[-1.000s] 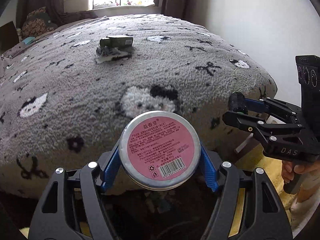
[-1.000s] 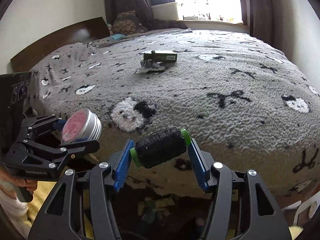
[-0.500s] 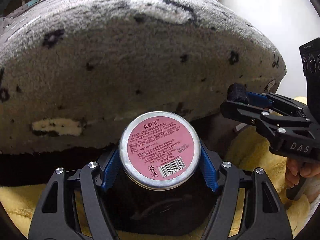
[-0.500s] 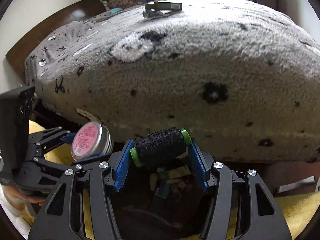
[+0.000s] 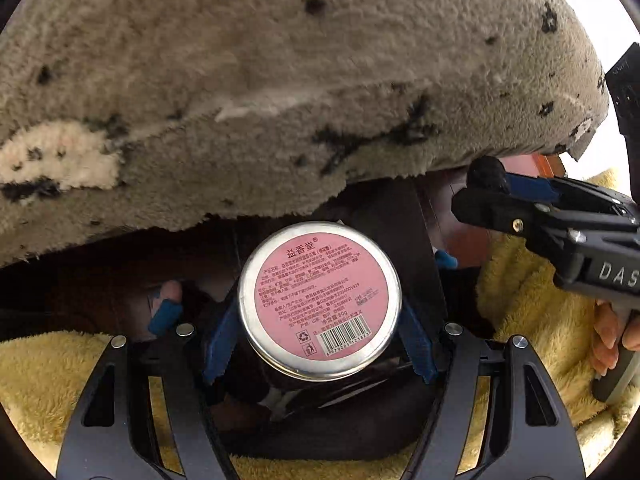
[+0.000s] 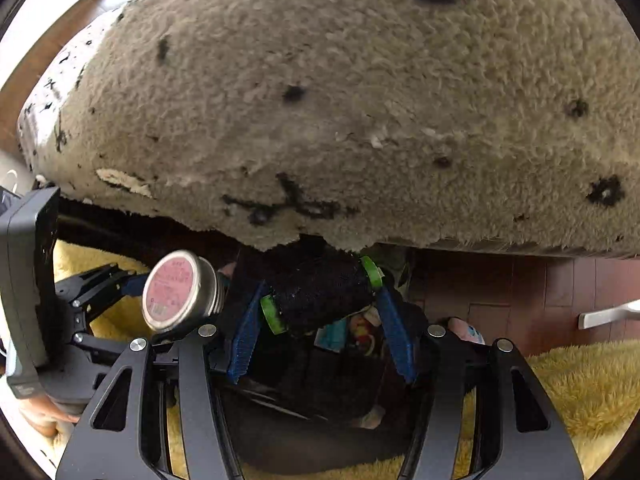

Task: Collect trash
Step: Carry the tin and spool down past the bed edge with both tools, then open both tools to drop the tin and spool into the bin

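My left gripper (image 5: 320, 344) is shut on a round silver tin with a pink label (image 5: 320, 300); the tin also shows in the right wrist view (image 6: 182, 294). My right gripper (image 6: 320, 320) is shut on a black spool of thread with green ends (image 6: 320, 296); the spool's tip shows in the left wrist view (image 5: 486, 170). Both grippers hang low over a dark trash bin (image 6: 320, 400) that stands on the floor by the bed's foot. Colourful wrappers (image 6: 352, 334) lie inside the bin.
The grey fleece bed cover (image 5: 280, 80) with black and white patterns hangs down just ahead and above both grippers. A yellow fluffy rug (image 6: 560, 392) lies around the bin. Reddish-brown floor (image 6: 520, 296) shows to the right.
Both grippers have dropped from above the bed's top to below its edge, still holding the tin and the spool. The bin now fills the space under them.
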`<state>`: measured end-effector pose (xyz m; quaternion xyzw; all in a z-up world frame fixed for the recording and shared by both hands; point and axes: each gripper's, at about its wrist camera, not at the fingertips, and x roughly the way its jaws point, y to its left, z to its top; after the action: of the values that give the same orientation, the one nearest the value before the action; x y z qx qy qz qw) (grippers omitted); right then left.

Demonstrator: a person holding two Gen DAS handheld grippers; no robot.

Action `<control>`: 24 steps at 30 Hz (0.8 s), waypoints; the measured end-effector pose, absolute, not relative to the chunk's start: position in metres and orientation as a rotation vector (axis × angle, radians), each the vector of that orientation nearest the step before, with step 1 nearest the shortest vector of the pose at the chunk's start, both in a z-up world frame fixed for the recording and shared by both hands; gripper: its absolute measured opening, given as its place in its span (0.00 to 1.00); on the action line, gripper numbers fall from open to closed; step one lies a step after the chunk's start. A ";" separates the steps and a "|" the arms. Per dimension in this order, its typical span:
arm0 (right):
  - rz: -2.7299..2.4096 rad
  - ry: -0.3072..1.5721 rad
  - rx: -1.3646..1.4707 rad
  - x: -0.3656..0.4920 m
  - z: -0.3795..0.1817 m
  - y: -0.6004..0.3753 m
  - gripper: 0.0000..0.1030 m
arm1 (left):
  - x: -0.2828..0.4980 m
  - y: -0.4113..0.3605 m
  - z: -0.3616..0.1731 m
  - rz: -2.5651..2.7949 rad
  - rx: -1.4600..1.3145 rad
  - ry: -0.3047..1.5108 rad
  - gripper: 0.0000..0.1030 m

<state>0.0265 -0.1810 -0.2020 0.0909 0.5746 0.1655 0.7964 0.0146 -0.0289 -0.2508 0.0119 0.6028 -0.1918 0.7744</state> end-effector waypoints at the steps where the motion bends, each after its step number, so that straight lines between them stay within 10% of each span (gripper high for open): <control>1: 0.358 1.235 0.196 0.026 -0.202 -0.180 0.55 | 0.016 -0.031 -0.252 -0.421 0.026 1.310 0.65; 24: 0.310 1.165 0.295 0.035 -0.181 -0.217 0.80 | 0.020 -0.021 -0.210 -0.394 0.015 1.207 0.80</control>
<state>0.0345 -0.2167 -0.1809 0.1380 0.5457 0.1454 0.8137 0.0201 -0.0209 -0.2095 0.0068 0.5639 -0.1840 0.8050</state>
